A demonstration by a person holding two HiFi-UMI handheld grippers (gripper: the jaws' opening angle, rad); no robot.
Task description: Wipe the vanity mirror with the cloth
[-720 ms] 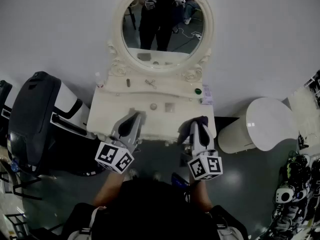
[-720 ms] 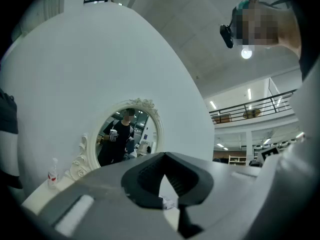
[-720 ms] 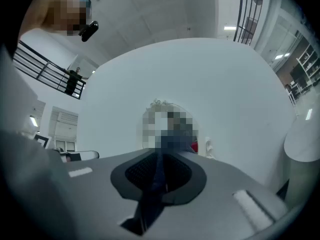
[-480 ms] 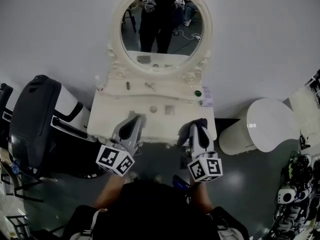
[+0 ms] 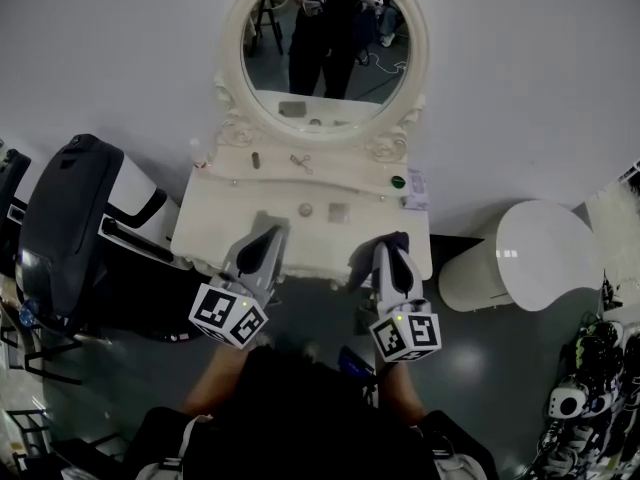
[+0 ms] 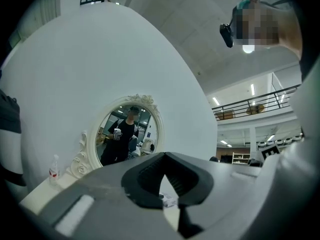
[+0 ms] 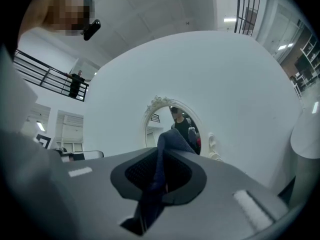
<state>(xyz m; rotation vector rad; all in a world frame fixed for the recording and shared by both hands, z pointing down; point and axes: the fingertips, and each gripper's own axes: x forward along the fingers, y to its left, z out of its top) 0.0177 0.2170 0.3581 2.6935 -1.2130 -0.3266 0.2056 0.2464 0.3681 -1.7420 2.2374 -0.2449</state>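
The oval vanity mirror (image 5: pixel 325 53) in its ornate white frame stands against the wall at the back of the white vanity table (image 5: pixel 225 228). Both grippers hover over the table's front edge, well short of the glass. My right gripper (image 5: pixel 392 248) is shut on a dark blue cloth (image 5: pixel 403 240), which hangs between its jaws and sticks up in front of the mirror (image 7: pixel 177 129) in the right gripper view (image 7: pixel 167 146). My left gripper (image 5: pixel 266 238) is shut with nothing in it. The mirror (image 6: pixel 125 136) shows the standing person's reflection.
Small items lie along the table's back: a little bottle (image 5: pixel 197 155), a green object (image 5: pixel 398 181), a box (image 5: pixel 415 190). A black and white machine (image 5: pixel 70 228) stands at the left and a round white stool (image 5: pixel 525 253) at the right. Equipment (image 5: pixel 580 398) is piled at the lower right.
The head view has shifted a little, so the mirror sits slightly higher. Both grippers stay over the table's front edge, the right one still holding the cloth.
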